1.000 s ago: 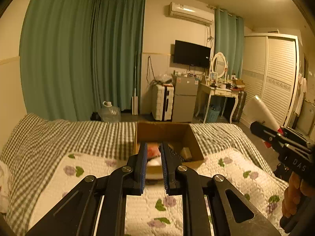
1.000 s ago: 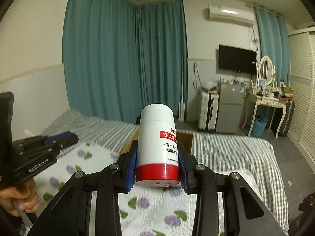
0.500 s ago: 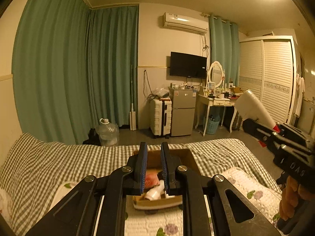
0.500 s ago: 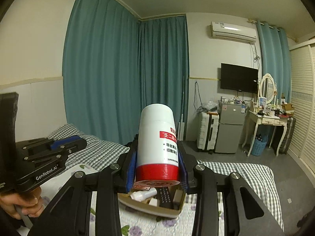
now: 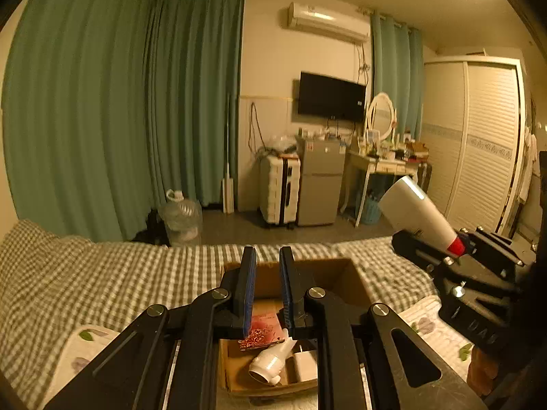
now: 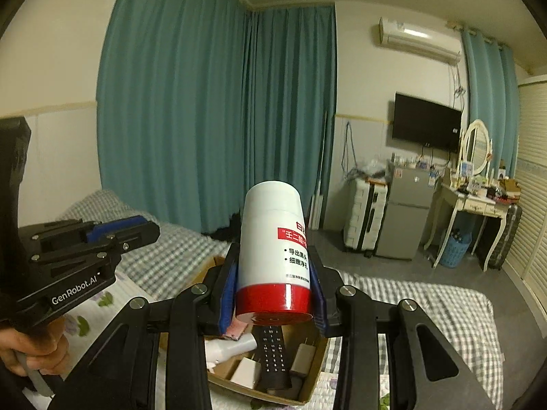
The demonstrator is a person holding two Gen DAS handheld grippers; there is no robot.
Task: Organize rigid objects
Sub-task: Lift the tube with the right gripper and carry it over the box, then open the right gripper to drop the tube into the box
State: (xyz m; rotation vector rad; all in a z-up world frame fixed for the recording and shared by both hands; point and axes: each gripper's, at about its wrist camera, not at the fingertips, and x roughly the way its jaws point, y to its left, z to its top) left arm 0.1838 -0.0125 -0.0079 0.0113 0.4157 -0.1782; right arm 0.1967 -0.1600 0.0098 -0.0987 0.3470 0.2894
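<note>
My right gripper is shut on a white bottle with a red base and holds it in the air above an open cardboard box on the bed. The bottle also shows in the left wrist view. The box holds a white bottle, a pink card, a black remote and white chargers. My left gripper is empty, its jaws a narrow gap apart, just above the box's near side.
The bed has a checked cover and a floral quilt. Beyond it stand a water jug, a suitcase, a small fridge, a dressing table and a wardrobe.
Both grippers have moved forward towards the box, which now lies below them. The right gripper still grips the white bottle. The left jaws keep their narrow gap.
</note>
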